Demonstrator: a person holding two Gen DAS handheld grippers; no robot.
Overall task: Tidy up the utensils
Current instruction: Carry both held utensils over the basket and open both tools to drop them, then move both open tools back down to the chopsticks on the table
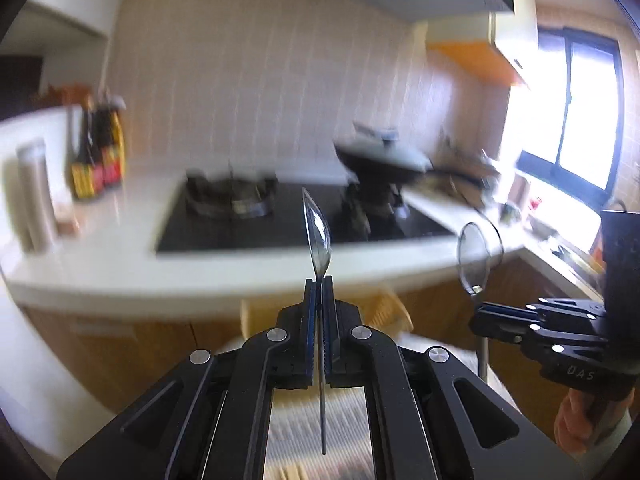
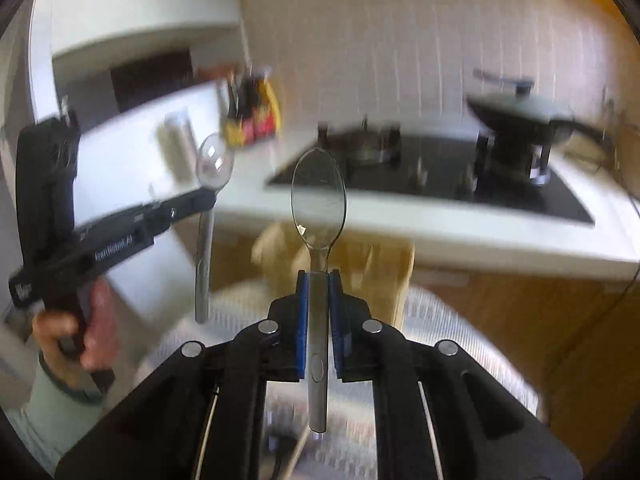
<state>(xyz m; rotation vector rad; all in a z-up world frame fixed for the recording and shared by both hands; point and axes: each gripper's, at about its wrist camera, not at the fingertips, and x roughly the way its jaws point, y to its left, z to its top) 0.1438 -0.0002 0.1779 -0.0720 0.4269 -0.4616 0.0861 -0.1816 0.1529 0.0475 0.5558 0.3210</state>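
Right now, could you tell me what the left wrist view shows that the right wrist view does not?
Only the left wrist view shows the bright window and the counter under it.

Only the right wrist view shows the left hand gripping its tool, and the right spoon face-on.

Both show the left gripper shut on the left spoon, the right gripper shut on its spoon, the stove, the covered wok and the sauce bottles.

Pretty blurry kitchen: pale tiled wall [image 1: 240,80], white desk [image 1: 100,256] with a black gas hob [image 1: 248,220], wood cabinets [image 1: 132,352] below, bright window [image 1: 576,112] on the right.
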